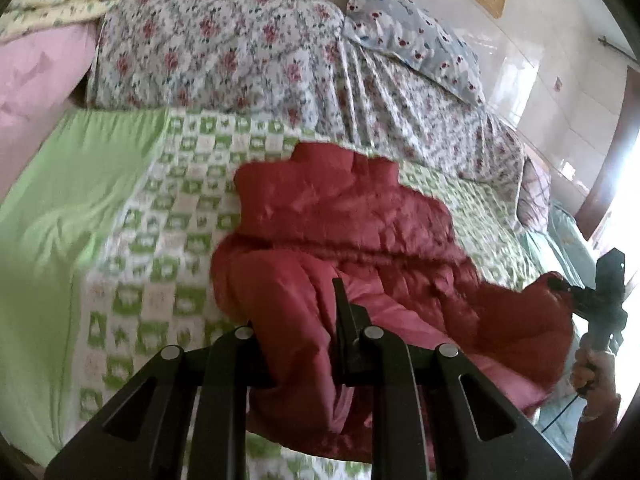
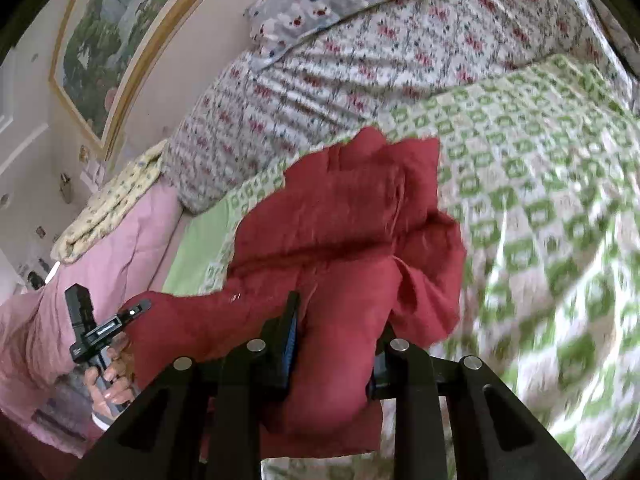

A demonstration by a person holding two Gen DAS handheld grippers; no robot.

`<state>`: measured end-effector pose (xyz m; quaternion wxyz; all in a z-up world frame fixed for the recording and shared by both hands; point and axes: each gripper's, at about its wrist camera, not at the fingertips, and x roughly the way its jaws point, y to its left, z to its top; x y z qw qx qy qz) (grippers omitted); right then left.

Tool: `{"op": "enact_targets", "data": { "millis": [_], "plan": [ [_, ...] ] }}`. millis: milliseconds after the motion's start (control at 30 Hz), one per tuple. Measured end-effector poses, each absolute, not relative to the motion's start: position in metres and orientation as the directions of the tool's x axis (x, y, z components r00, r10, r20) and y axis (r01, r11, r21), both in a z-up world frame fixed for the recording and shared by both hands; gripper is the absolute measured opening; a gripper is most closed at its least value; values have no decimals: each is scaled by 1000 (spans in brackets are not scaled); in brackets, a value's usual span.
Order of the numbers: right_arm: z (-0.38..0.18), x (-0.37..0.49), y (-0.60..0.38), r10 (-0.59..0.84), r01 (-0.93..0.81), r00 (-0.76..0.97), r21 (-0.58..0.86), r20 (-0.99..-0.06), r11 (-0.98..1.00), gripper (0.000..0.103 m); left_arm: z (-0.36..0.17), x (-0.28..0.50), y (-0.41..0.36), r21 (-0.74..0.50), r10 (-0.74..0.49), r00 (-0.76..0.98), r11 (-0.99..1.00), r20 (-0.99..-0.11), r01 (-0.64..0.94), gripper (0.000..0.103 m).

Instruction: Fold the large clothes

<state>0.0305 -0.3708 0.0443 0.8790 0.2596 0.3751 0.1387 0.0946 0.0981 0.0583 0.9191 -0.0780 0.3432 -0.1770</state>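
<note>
Nearest the left wrist camera, at six o'clock, the left tool [image 1: 304,344] is being clenched on a thick fold of the red padded jacket [image 1: 344,232], with fabric bulging between its two fingers. In the right wrist view, also at six o'clock, the right tool [image 2: 332,352] is likewise being clamped on a bunched edge of the same jacket [image 2: 340,240]. Each tool is also being seen from the other's camera: the right one at four o'clock in the left view, the left one at eight o'clock in the right view, each gripped by a bare hand.

Beyond the tools, the jacket is lying rumpled and partly doubled over on the green-and-white checked bedspread [image 1: 168,216] of the bed. Farther off, at twelve o'clock, a floral quilt [image 1: 224,44] and a grey patterned pillow [image 1: 416,36] are being stacked by the wall, below a framed picture [image 2: 108,36].

A fold appears to be under way, with the near edge being lifted. The next move probably calls for both tools being carried forward together, level, so the held edge is laid evenly over the far part.
</note>
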Motion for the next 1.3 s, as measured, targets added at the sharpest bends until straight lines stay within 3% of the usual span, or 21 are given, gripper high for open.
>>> {"op": "enact_targets", "data": {
  "millis": [600,1300],
  "plan": [
    [48,174,-400,342,34,769,568,-541,822,25,78,246,73,-249,-298,717,952,-630,177,18],
    [-53,316,-430,225,250,724,552,-652,795,26,-13,413,44,-220,-187,623,975,-759,24,21]
  ]
}}
